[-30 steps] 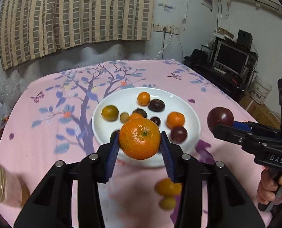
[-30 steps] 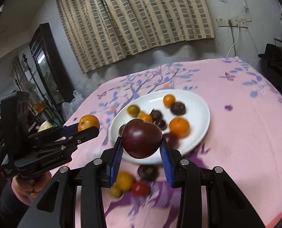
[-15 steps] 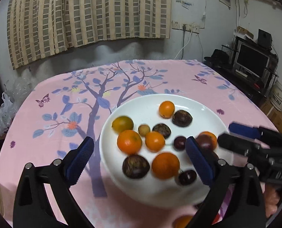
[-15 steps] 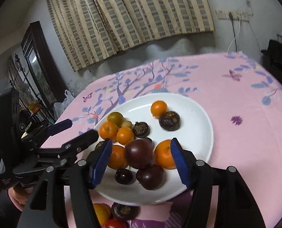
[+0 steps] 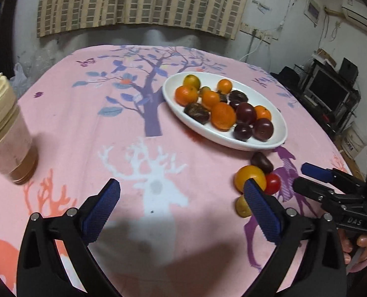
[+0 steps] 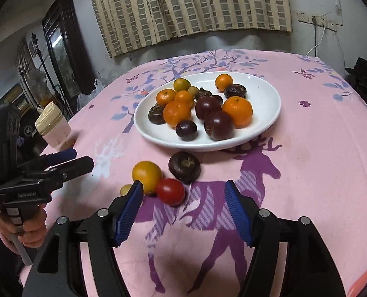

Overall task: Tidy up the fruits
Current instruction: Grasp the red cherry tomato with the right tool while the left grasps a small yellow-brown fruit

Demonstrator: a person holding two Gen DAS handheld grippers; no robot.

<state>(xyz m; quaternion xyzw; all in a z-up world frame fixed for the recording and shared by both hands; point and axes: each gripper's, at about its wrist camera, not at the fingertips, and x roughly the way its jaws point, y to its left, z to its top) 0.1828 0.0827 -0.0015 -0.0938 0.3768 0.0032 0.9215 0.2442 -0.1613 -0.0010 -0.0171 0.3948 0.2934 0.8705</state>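
A white plate (image 6: 265, 94) (image 5: 280, 133) holds several oranges and dark plums. On the cloth in front of it lie a yellow fruit (image 6: 146, 173) (image 5: 249, 177), a red tomato (image 6: 170, 191) (image 5: 273, 183), a dark brown fruit (image 6: 184, 166) (image 5: 261, 162) and a small pale fruit (image 6: 125, 189) (image 5: 241, 206). My right gripper (image 6: 183, 211) (image 5: 304, 175) is open and empty, just short of the tomato. My left gripper (image 5: 181, 209) (image 6: 80, 158) is open and empty, low over the cloth left of the loose fruits.
A lidded jar (image 5: 3, 128) (image 6: 52, 123) stands at the table's left edge. The pink printed tablecloth (image 5: 134, 128) covers the round table. A dark cabinet (image 6: 62, 44) stands at the left, and a monitor (image 5: 328, 94) at the far right.
Both grippers opened: the orange and the dark plum they held now lie on the plate. Both grippers have drawn back and lowered toward the loose fruits in front of the plate.
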